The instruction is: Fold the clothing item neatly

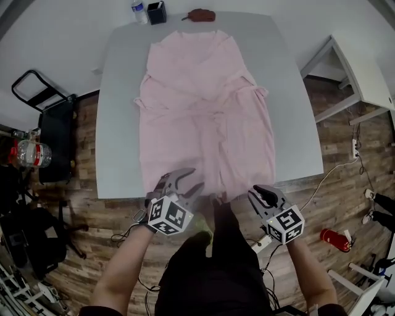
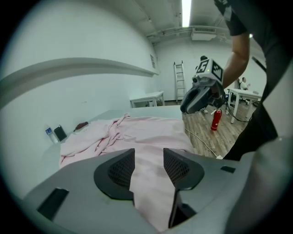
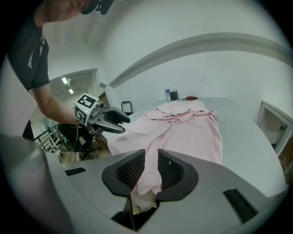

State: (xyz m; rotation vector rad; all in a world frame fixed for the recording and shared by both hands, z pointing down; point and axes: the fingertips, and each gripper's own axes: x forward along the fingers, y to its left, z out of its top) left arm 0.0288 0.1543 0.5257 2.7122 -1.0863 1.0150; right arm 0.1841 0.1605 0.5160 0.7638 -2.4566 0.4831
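Observation:
A pink garment [image 1: 207, 111] lies spread lengthwise on the grey table [image 1: 120, 123], its hem at the near edge. My left gripper [image 1: 183, 183] hovers over the hem's left part, jaws apart. In the left gripper view the pink cloth [image 2: 146, 132] shows through the gap of the gripper [image 2: 149, 157], and the pads do not press on it. My right gripper [image 1: 262, 196] is at the hem's right corner, just off the table edge. In the right gripper view its jaws [image 3: 151, 160] stand narrow, with pink cloth [image 3: 187, 128] pinched and bunched between them.
At the table's far end stand a water bottle [image 1: 139, 11], a dark box [image 1: 157, 12] and a reddish-brown object [image 1: 202, 15]. A white side table [image 1: 358, 68] is at the right, a black cart [image 1: 52, 117] at the left. A red extinguisher [image 1: 335, 239] and cables lie on the wood floor.

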